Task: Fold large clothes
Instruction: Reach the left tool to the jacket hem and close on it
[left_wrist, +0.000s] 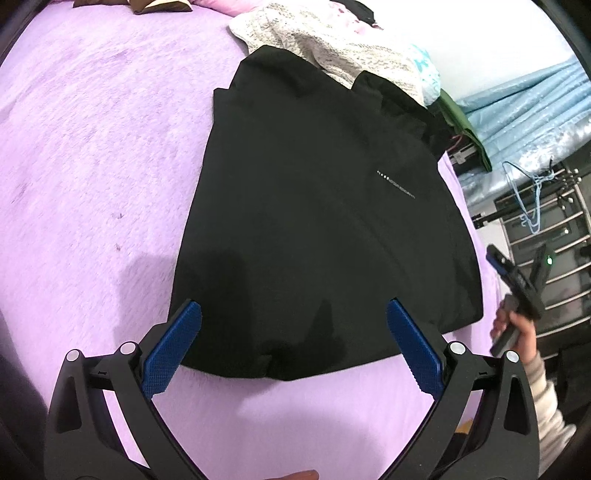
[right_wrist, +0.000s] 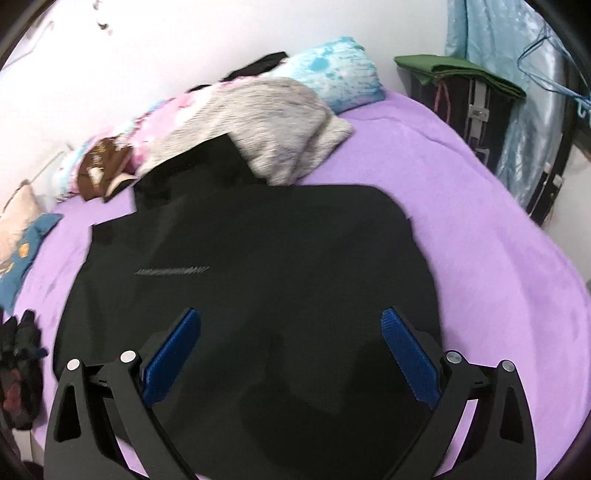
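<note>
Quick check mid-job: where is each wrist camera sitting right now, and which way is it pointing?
Left wrist: behind the open left gripper, above the black garment's near hem on the purple bedspread; a hand holds the right gripper at far right.
Right wrist: behind the open right gripper, over the garment, facing the pillows and wall.
Shared: garment, bedspread, grey blanket.

One black garment (left_wrist: 314, 221), one grey fuzzy blanket (right_wrist: 266, 122), two grippers (both jaws apart), one green cloth (right_wrist: 458, 72).
</note>
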